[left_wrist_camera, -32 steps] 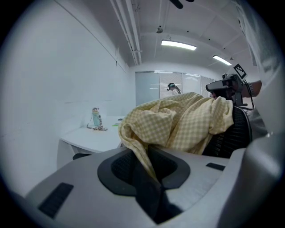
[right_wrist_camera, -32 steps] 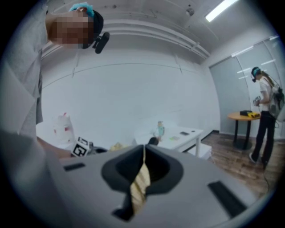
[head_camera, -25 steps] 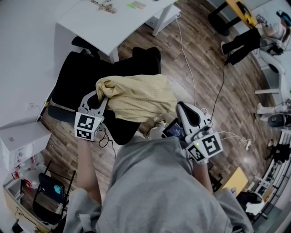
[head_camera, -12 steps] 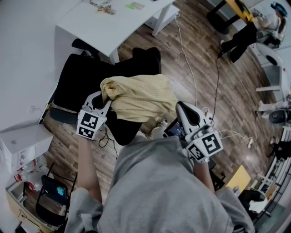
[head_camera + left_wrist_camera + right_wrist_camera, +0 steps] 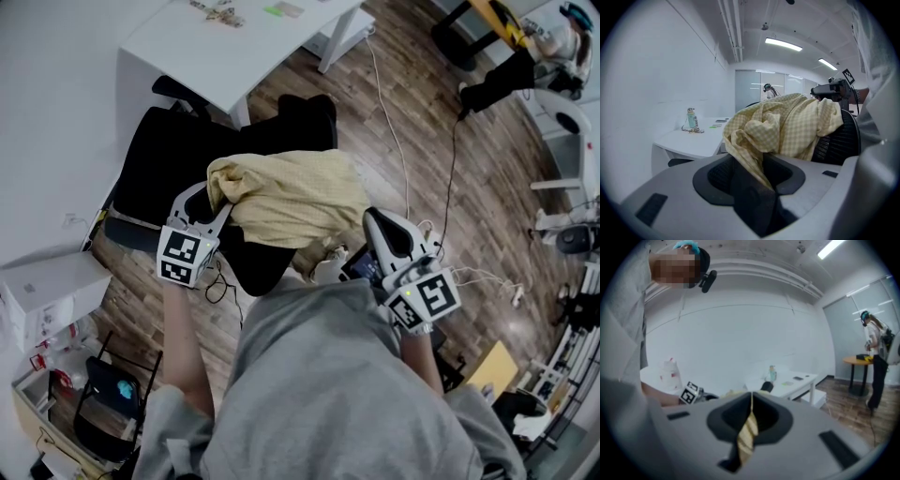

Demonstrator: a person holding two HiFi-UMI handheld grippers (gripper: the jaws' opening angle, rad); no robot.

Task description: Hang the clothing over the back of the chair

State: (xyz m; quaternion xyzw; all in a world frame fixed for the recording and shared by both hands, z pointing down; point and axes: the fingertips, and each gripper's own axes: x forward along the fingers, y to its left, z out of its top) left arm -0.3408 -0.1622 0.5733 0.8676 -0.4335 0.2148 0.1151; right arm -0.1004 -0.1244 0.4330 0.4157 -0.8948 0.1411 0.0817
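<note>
Wood floor [image 5: 427,159] and a white table [image 5: 187,42] frame the black chair [image 5: 159,159]; the yellow clothing [image 5: 295,197] lies across its back, long axis left to right. Left tongs [image 5: 208,199] are opening, a fold seemingly loose between them (left end); right tongs [image 5: 375,225] pinch the near-right corner.
</note>
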